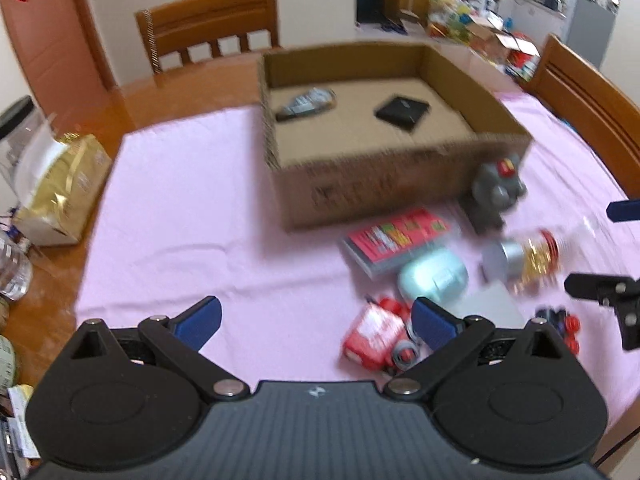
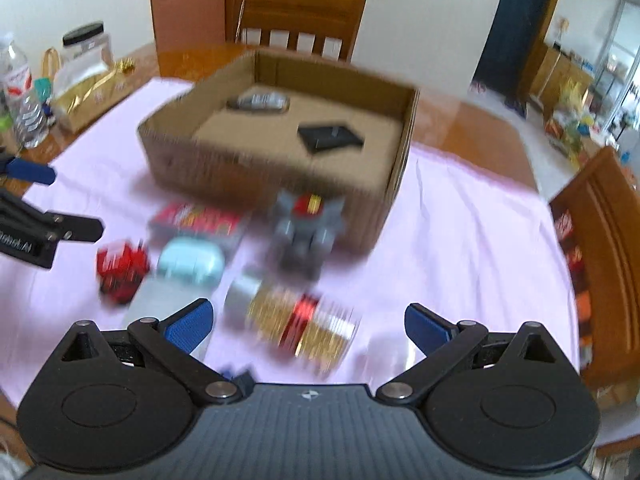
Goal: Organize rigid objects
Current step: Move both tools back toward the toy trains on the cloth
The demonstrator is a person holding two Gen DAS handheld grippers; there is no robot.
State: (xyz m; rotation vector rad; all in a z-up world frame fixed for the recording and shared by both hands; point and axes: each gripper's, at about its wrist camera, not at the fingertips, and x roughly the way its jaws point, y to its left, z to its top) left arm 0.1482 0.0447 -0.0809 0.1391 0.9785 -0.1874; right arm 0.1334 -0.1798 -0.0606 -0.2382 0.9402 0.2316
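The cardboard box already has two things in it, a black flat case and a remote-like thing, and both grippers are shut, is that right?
Not quite. The cardboard box holds the black flat case and the remote-like thing, but the left gripper and right gripper are open, as both wrist views show.

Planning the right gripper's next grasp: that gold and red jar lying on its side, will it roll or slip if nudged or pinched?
The jar lies on its side on the pink cloth, so a sideways nudge would probably roll it. Its wall looks smooth and glossy, so the pads may slip; gripping across the silver lid seems safer. Blur hides the fill, so weight is unclear.
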